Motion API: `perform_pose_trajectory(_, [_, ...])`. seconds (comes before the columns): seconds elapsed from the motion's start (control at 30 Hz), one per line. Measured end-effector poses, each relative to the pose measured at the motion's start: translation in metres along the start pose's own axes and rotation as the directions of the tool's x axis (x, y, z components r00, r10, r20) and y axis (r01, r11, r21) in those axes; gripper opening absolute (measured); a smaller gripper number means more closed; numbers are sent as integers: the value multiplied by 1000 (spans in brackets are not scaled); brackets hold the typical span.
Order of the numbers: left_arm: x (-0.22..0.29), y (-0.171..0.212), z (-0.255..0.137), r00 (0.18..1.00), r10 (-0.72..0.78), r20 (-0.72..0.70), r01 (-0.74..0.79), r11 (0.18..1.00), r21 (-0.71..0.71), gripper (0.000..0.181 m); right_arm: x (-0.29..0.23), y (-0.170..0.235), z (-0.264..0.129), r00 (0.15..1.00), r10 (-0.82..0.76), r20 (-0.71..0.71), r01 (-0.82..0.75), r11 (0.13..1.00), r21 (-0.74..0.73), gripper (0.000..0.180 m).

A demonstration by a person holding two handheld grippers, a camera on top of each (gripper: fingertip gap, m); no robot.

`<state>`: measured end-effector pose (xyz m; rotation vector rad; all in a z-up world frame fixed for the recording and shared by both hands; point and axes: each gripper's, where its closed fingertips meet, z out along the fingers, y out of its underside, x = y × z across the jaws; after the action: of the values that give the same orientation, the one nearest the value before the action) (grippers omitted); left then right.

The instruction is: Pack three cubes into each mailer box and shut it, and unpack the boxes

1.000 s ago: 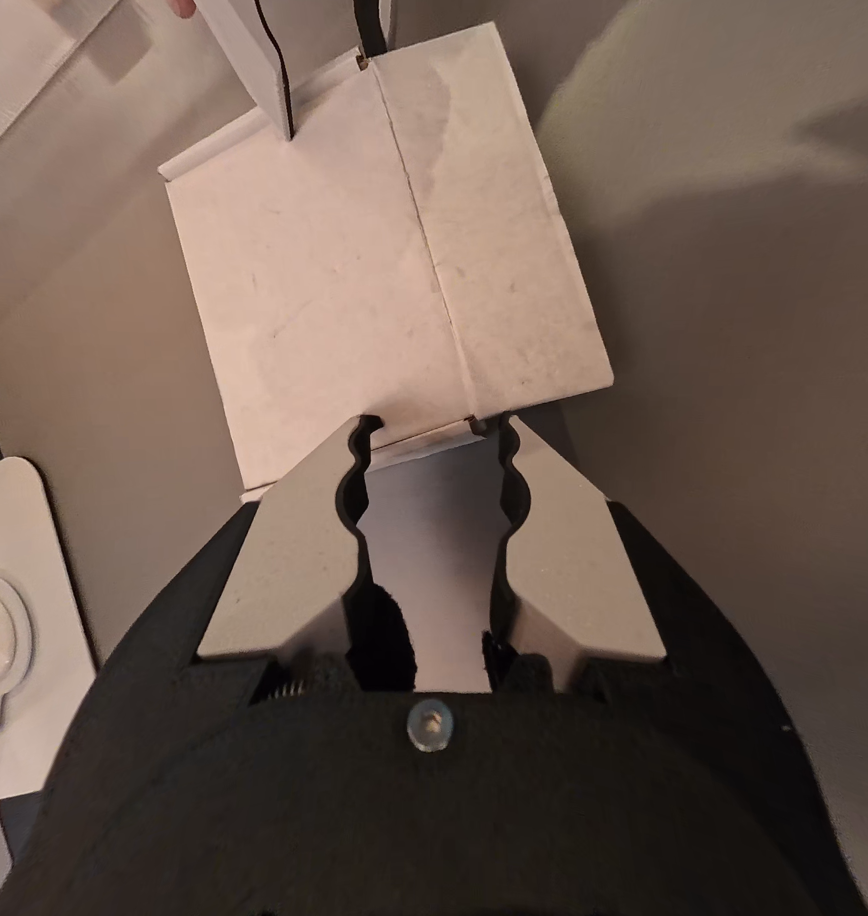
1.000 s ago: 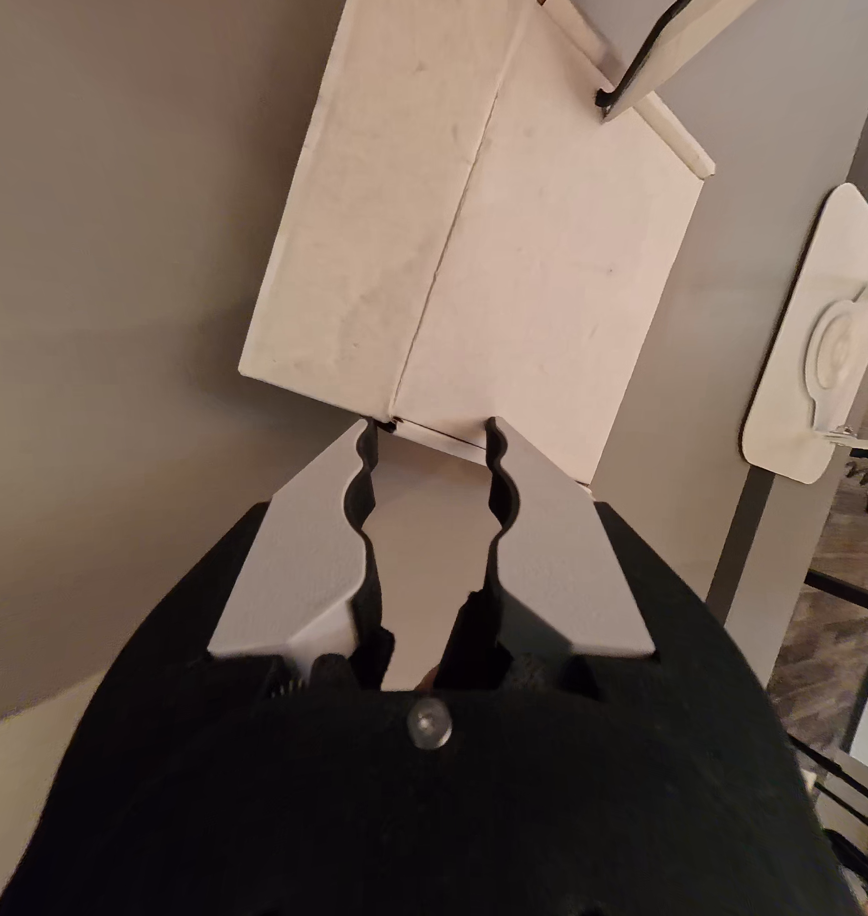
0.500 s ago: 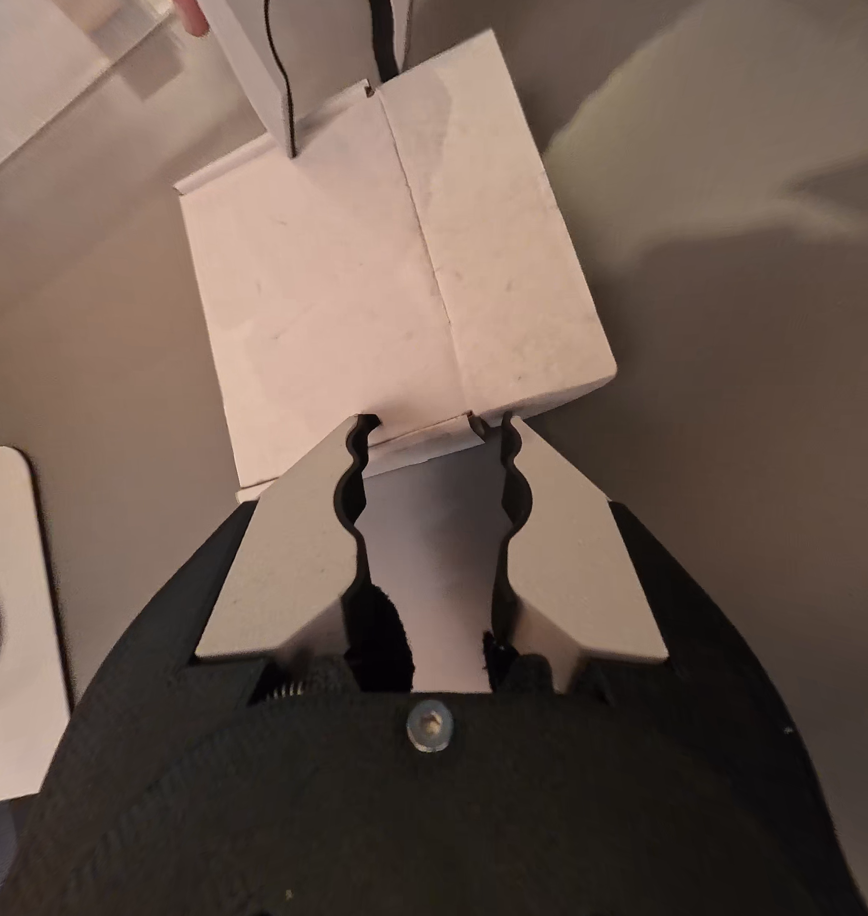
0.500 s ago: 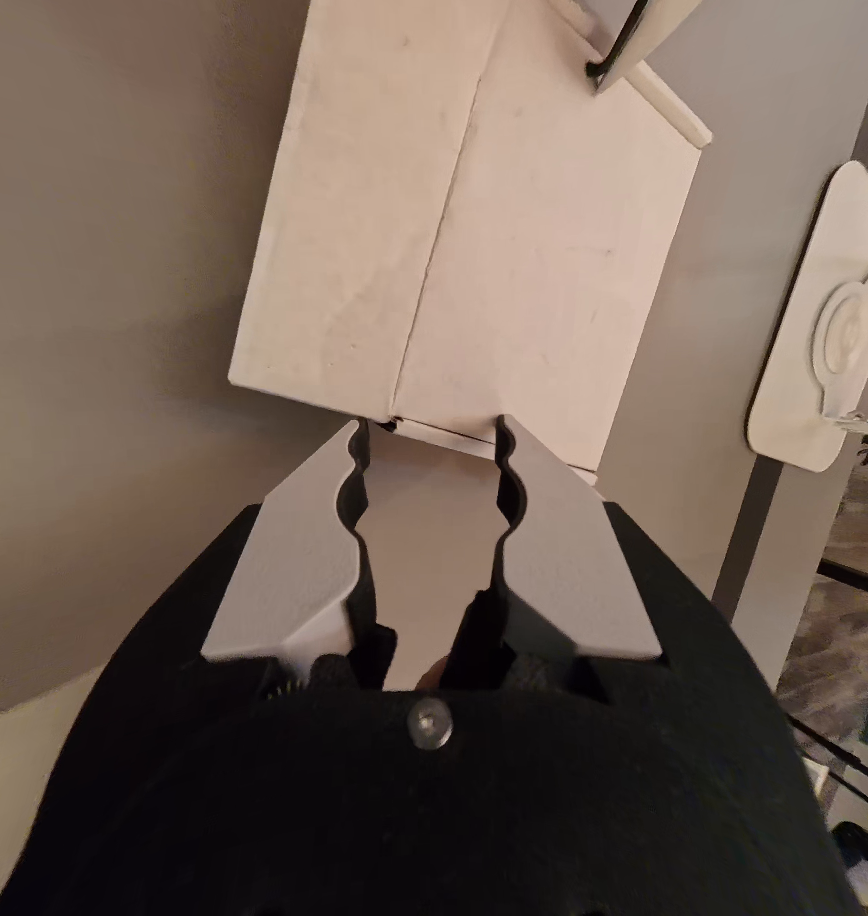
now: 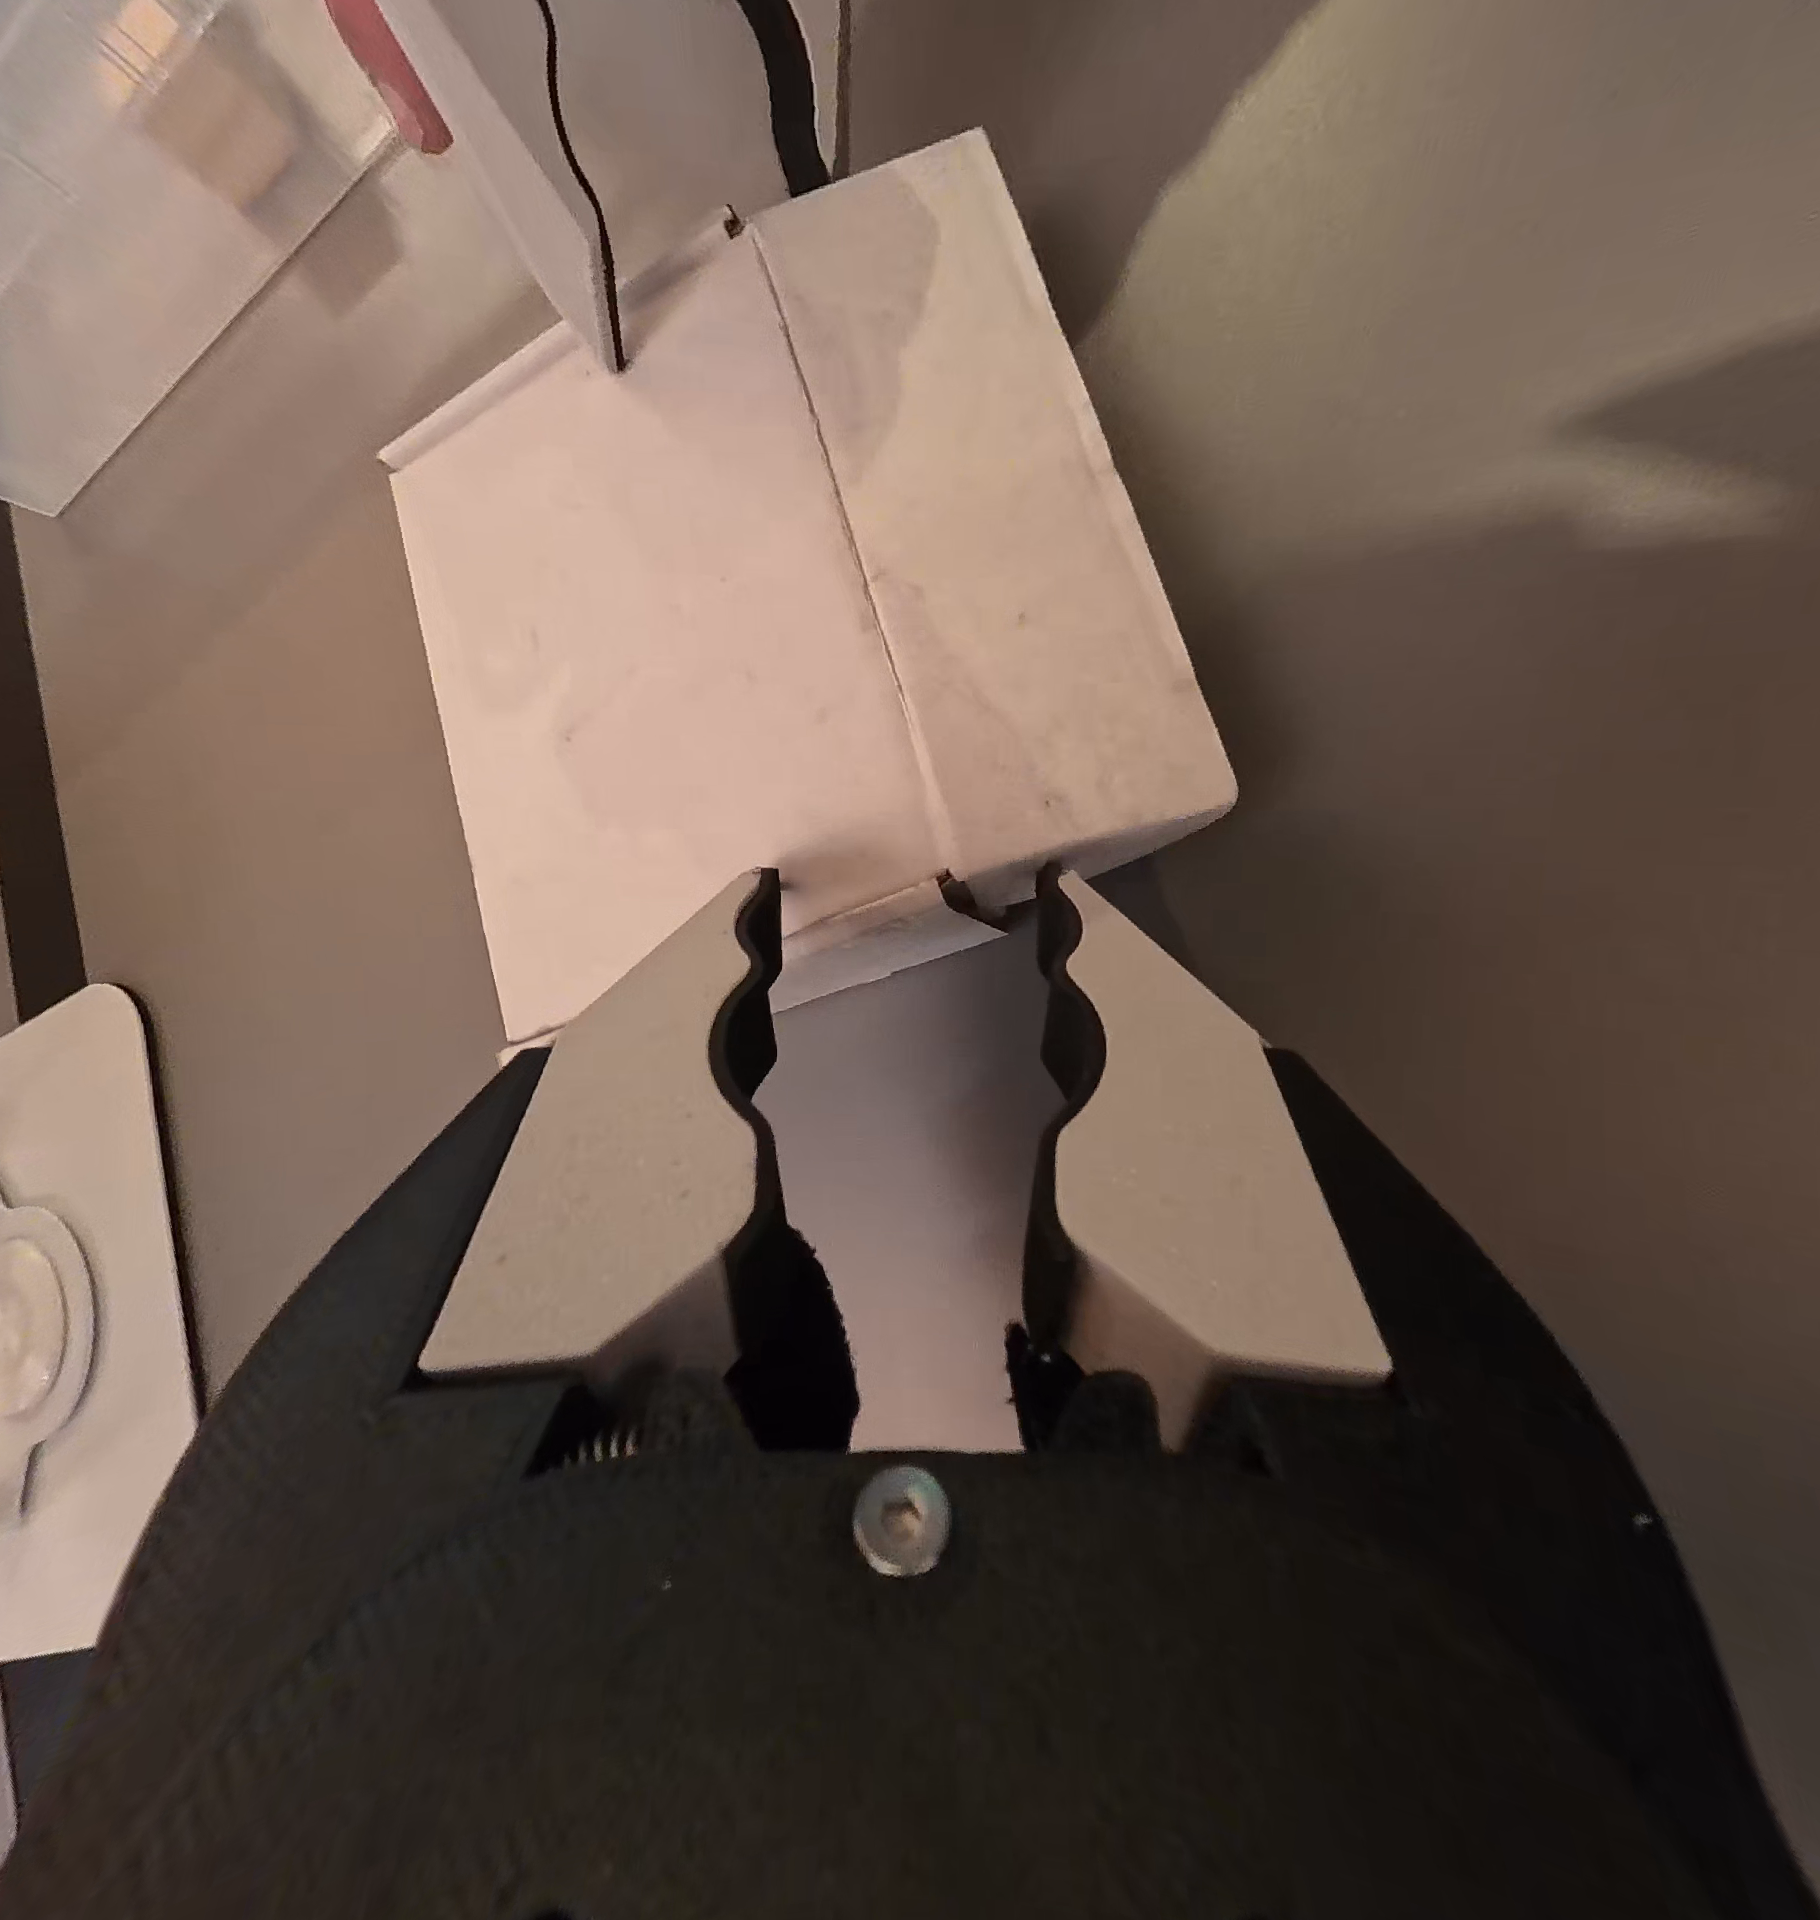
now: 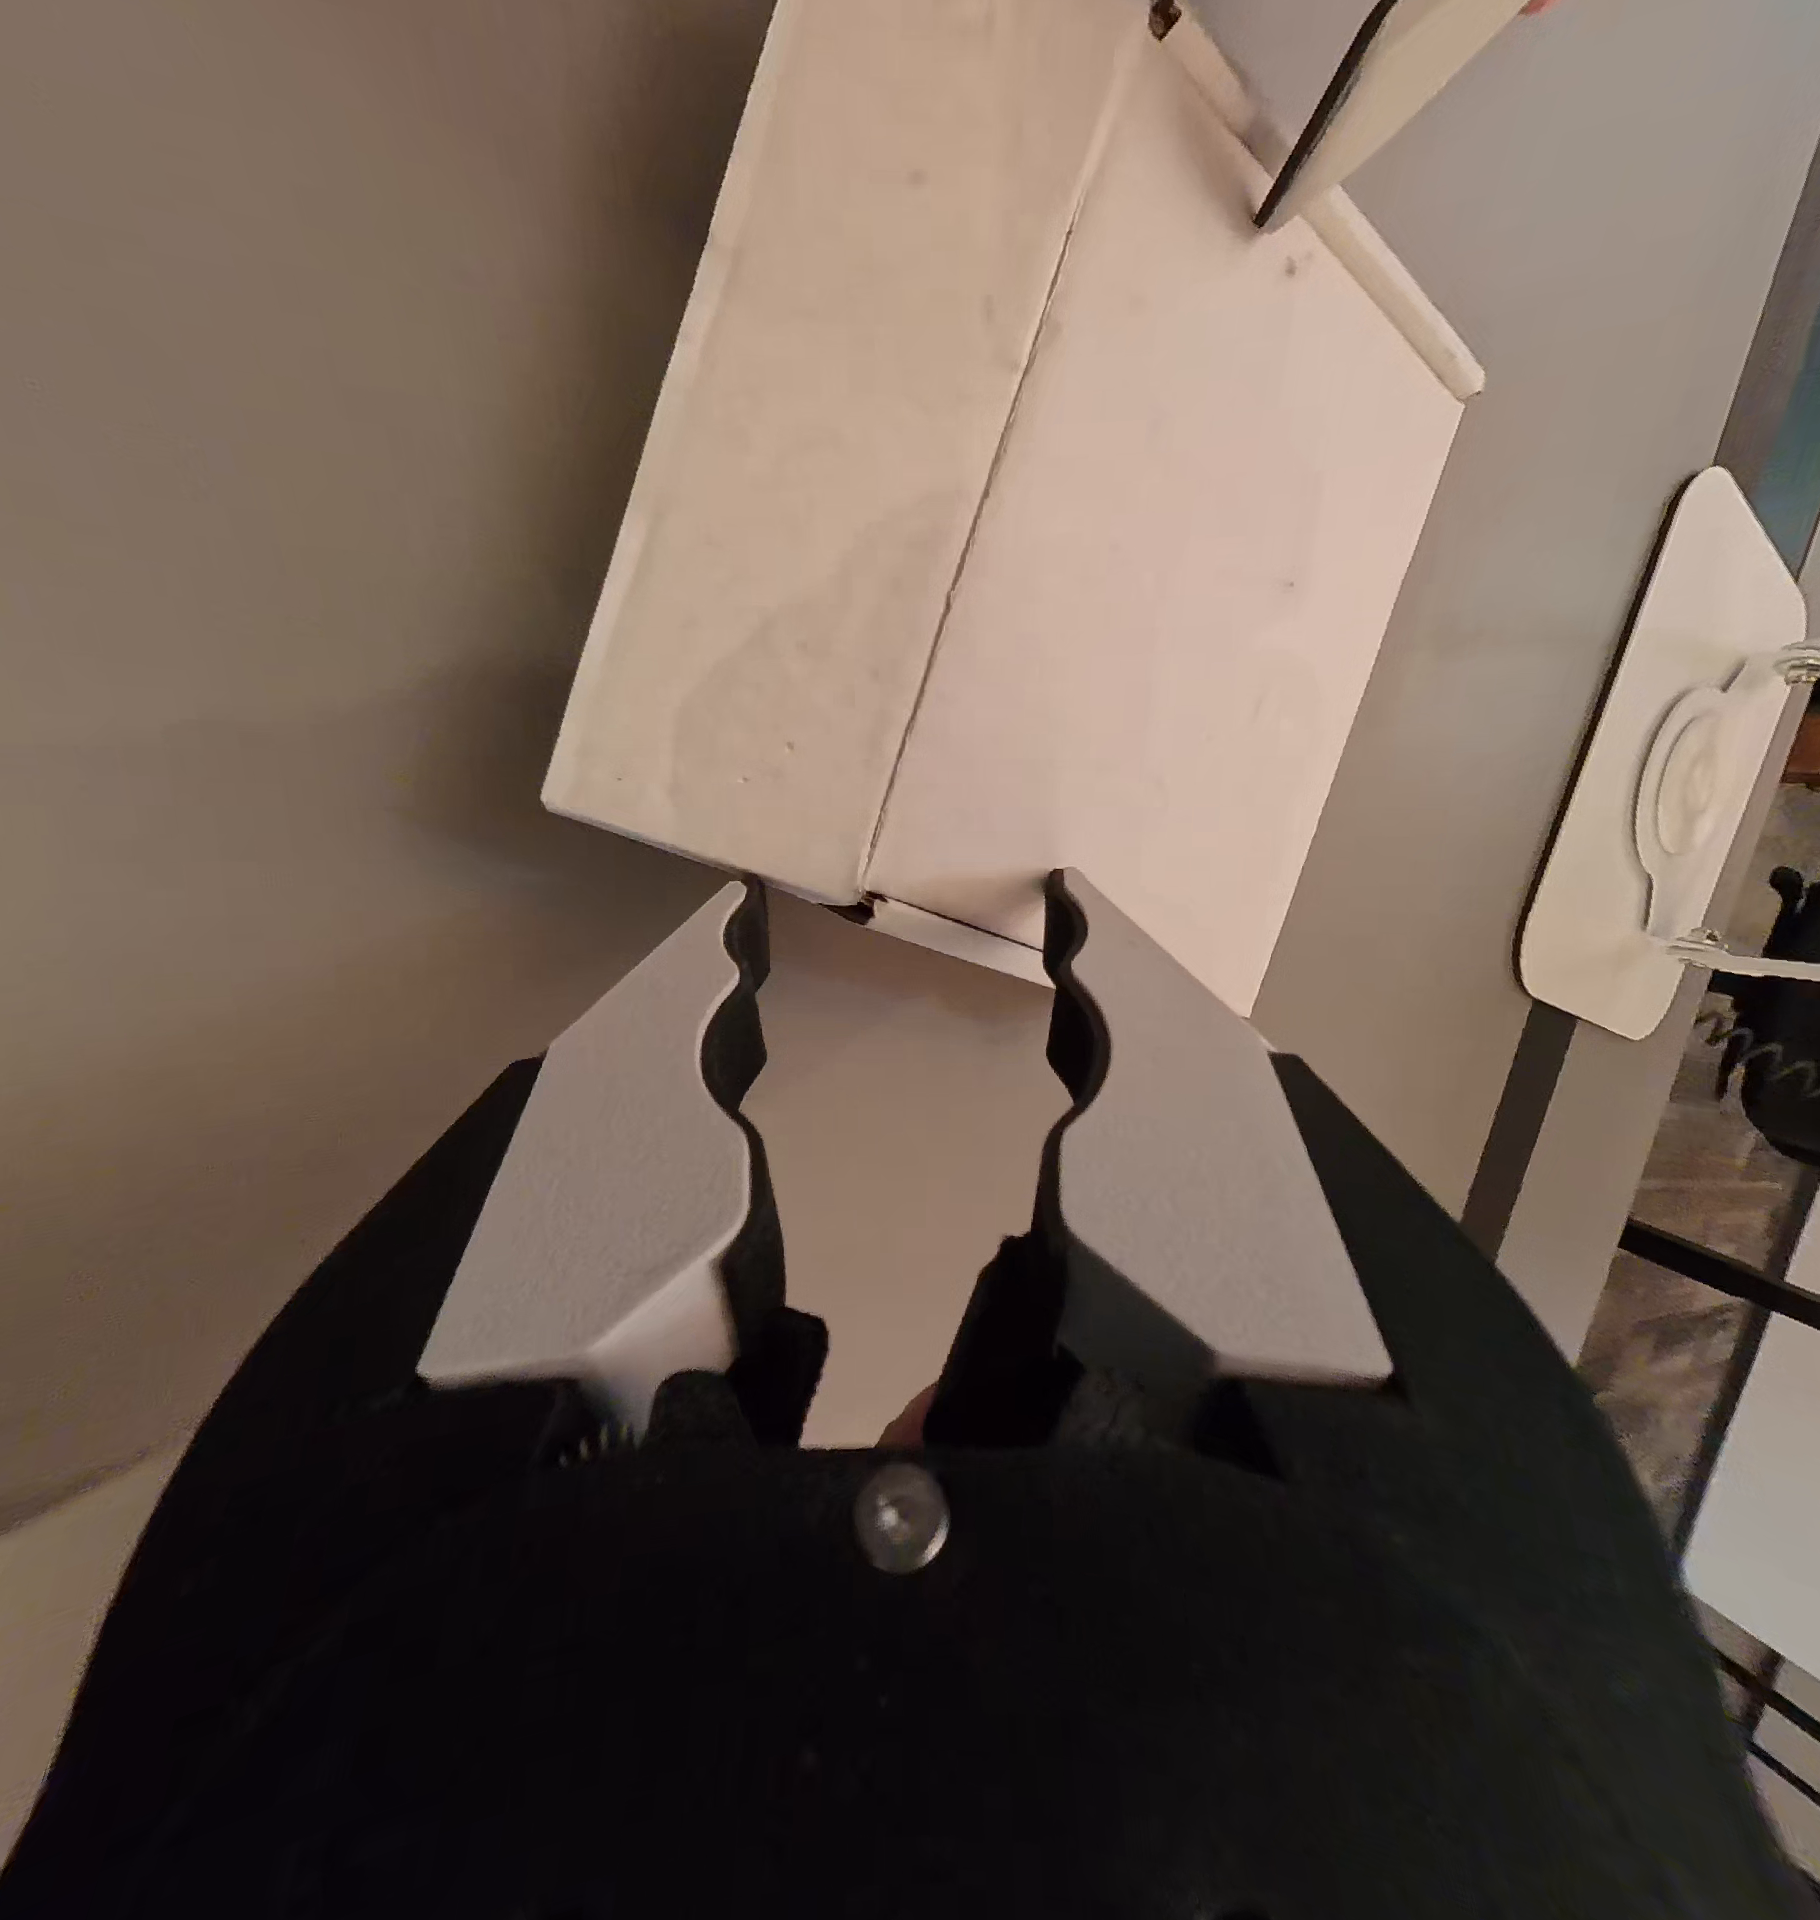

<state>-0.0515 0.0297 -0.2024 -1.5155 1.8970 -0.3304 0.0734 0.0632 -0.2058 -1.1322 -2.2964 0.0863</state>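
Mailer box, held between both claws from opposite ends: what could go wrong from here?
1. Each claw seems to hold only the box's end: the left claw and the right claw stand open, tips at the edges of the mailer box. It could slip or rotate.
2. A flap juts out along the far edge; the lid may not be fully tucked and might spring open.
3. The clear bin is close by; swinging the box could bump it.

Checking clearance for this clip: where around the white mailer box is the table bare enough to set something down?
Bare grey table lies beside the mailer box, on its side away from the table edge. Crowded: the clear bin and white plate flank the other side.
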Motion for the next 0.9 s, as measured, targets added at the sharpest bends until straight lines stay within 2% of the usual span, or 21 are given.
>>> perform_pose_trajectory(0.33, [-1,-3,1,994,-73,-80,79,995,69,49,1,-1,0,995,79,57,-83,993,86,51])
perform_pose_trajectory(0.5, [-1,-1,3,1000,-17,-1,17,999,28,48,1,0,2,999,24,21,-24,1000,16,51])
perform_pose_trajectory(0.63, [-4,2,6,991,99,88,-96,995,-37,44,2,1,2,1000,-12,-5,12,1000,-11,50])
perform_pose_trajectory(0.9, [-6,3,9,963,173,207,-160,984,-79,42,4,4,5,989,-80,-122,70,994,-85,47])
